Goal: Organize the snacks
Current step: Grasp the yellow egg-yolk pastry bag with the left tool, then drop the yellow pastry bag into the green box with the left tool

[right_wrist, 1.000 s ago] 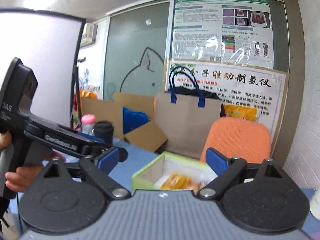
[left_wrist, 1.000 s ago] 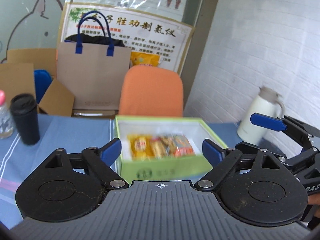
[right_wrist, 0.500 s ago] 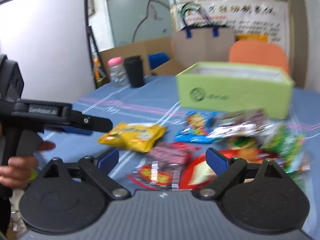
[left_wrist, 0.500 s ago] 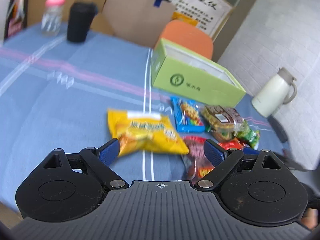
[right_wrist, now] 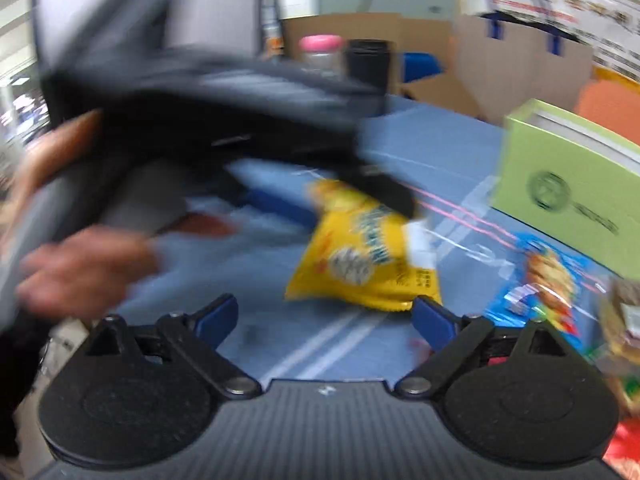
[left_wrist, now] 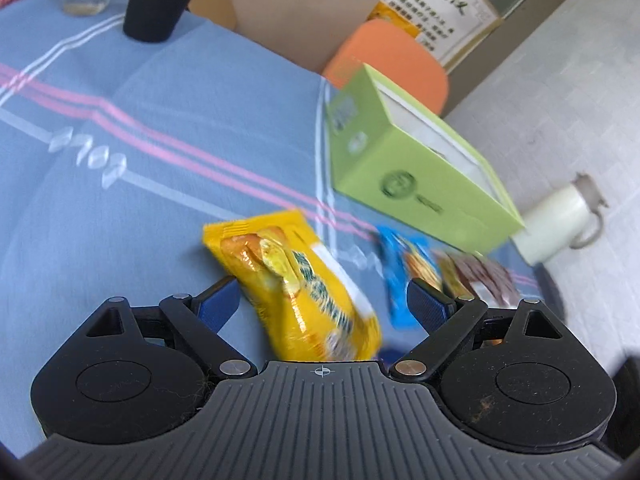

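With its 2 jaws spread around the crinkly yellow foil snack bag (left_wrist: 298, 292), the left hand-held gripper (left_wrist: 322, 300) must next clench, then carry it into the open lime-green cardboard box (left_wrist: 416, 168) beyond; the right hand-held gripper (right_wrist: 326, 316) hangs released.

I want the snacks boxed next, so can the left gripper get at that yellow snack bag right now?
Probably yes: the left gripper is open, the yellow snack bag lies between its fingers, and nothing covers it.

The counter (left_wrist: 160, 152) is viewed from close above by both wrist cameras, angled downward; the yellow snack bag (left_wrist: 296, 292) (right_wrist: 368, 260) and green box (left_wrist: 416, 168) (right_wrist: 568, 184) are shared.
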Available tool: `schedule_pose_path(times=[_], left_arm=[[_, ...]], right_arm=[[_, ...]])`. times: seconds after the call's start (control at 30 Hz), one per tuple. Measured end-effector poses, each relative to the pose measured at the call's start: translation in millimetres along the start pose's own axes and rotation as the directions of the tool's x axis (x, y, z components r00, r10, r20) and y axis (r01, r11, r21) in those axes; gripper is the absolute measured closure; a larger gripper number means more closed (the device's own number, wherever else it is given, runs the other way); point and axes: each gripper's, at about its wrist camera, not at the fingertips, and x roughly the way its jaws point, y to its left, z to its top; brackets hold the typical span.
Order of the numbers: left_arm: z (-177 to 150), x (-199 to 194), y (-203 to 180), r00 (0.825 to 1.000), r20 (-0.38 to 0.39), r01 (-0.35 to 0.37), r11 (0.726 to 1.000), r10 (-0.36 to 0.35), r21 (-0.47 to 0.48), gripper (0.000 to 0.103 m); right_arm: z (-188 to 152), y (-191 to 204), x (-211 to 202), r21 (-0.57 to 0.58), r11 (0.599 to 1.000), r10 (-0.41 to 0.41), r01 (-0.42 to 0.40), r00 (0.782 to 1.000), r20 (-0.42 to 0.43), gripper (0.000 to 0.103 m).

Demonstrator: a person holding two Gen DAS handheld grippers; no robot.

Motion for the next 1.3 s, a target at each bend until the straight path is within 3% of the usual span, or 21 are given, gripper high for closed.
schedule_pose_path(times=[0.13,0.3,0.33,0.37,0.4,0.43,0.47,0.53,0.7,0.9,1.0,1.1,1.3], left_arm=[[5.2,-6.4,5.5,0.999,0.022,-0.036,0.999,0.035,0.019,0.024],[2.8,0.0,-0.5,0.998,-0.012,-0.064,0.996,0.065,0.068,0.025],[0.1,1.4,-1.7,0.997,-0.023,-0.066,0.994,0.069,0.084,0.030],[-2.9,3.4,-1.6,0.996,-0.039,-0.071,0.992,0.076,0.103,0.042],[-6.2,5.3,-3.0,0.995,-0.052,-0.073,0.989,0.080,0.125,0.049],[-9.0,4.7,-5.0,0.996,-0.048,-0.071,0.986,0.079,0.151,0.065],[-10.1,3.6,-5.5,0.996,-0.064,-0.047,0.989,0.056,0.140,0.074],[-9.2,-3.8,-13.0,0.997,-0.046,-0.061,0.987,0.069,0.150,0.076],[9.8,-20.7,-45.2,0.999,0.018,-0.033,0.977,0.030,0.210,0.075],[76.4,5.6,-109.5,0.998,0.049,0.016,0.943,-0.034,0.332,0.074],[113.5,35.9,-135.1,0.998,0.049,0.005,0.924,-0.026,0.381,0.074],[144.8,72.3,-147.6,1.000,0.010,0.004,0.928,-0.008,0.373,0.074],[167.5,136.6,-149.4,0.997,-0.023,-0.056,0.917,0.071,0.395,0.069]], right_arm=[[9.3,-14.5,-1.6,0.065,0.995,-0.079,0.077,0.996,0.029,0.010],[20.8,-29.6,38.7,0.150,0.988,-0.025,0.030,0.999,-0.034,0.010],[19.6,-28.9,43.1,0.149,0.989,-0.013,0.019,0.999,-0.042,0.009],[19.6,-25.4,43.3,0.124,0.992,-0.018,0.022,0.999,-0.038,0.011],[20.4,-22.4,43.1,0.101,0.995,-0.011,0.015,0.999,-0.040,0.017],[21.3,-20.4,41.8,0.090,0.996,-0.014,0.018,0.999,-0.039,0.024],[21.5,-19.4,38.9,0.085,0.996,-0.014,0.016,0.999,-0.029,0.025],[25.4,-20.0,29.4,0.068,0.997,-0.029,0.029,1.000,-0.001,0.032],[45.6,-29.2,-0.8,0.037,0.995,-0.100,0.097,0.990,0.099,0.030],[92.3,-98.3,-9.1,0.076,0.978,-0.203,0.193,0.964,0.173,0.025],[117.6,-141.6,-1.7,0.095,0.974,-0.220,0.207,0.964,0.150,0.026],[131.8,-176.5,10.2,0.115,0.971,-0.220,0.208,0.970,0.102,0.027],[133.7,-214.9,48.9,0.132,0.971,-0.203,0.200,0.979,0.008,0.028]])
